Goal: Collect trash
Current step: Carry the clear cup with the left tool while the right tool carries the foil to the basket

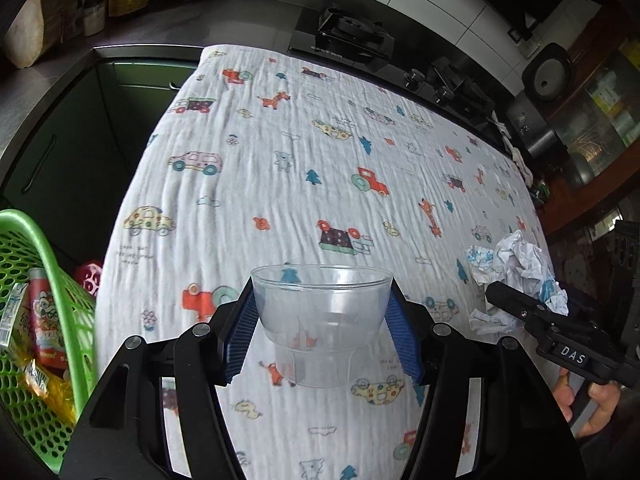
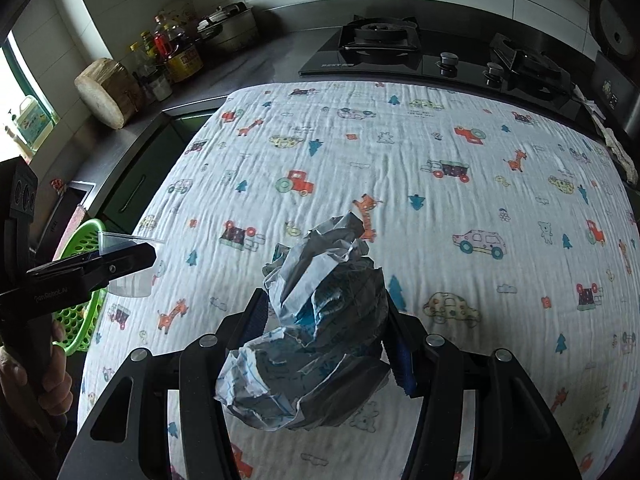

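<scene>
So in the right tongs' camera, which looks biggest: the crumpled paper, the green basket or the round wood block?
1. Crumpled white-and-blue paper ball, but it sits nearest the camera, so that inflates it.
2. and 3. Green perforated plastic basket and round wooden chopping block look alike; the basket is partly hidden.

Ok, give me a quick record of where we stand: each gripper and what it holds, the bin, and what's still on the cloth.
left gripper: shut on the clear plastic cup, held upright between the blue pads, off the cloth
right gripper: shut on the crumpled paper wad, lifted clear of the cloth
bin: green basket at the table's left edge, already holding snack wrappers
surface: printed cloth; no other loose trash visible on it
background: gas stove behind the table
</scene>
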`<state>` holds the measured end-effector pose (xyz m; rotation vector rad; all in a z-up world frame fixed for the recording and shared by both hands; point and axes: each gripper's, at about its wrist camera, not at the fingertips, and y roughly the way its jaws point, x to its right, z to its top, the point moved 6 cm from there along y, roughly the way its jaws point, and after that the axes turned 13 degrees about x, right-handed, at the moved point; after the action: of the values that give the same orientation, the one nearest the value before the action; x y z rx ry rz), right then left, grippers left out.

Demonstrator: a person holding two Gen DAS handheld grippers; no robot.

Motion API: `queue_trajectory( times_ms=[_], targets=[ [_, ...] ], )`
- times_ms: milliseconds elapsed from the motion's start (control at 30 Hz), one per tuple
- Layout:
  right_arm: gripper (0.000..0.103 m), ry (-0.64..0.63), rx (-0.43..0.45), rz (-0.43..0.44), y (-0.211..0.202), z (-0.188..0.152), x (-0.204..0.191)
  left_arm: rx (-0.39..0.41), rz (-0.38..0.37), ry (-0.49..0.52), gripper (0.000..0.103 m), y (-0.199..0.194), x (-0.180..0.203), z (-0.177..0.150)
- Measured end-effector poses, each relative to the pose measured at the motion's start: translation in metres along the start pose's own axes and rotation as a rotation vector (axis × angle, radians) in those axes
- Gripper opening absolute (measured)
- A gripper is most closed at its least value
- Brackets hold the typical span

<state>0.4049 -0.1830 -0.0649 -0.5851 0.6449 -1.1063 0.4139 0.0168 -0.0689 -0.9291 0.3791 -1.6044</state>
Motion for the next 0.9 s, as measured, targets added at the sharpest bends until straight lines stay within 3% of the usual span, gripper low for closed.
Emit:
queue_trajectory(
  times_ms=[467, 900],
  targets=[
    [0.053, -0.135, -0.002, 0.118, 0.0, -0.006, -0.141, 0.086, 0.132, -0.12, 0.06, -0.104, -0.141, -0.02],
    [0.053, -0.221, -0.05, 0.242, 0.031, -0.019, -0.267, 0.097, 0.258, -0.196, 0.06, -0.156, -0.255, -0.056]
  ],
)
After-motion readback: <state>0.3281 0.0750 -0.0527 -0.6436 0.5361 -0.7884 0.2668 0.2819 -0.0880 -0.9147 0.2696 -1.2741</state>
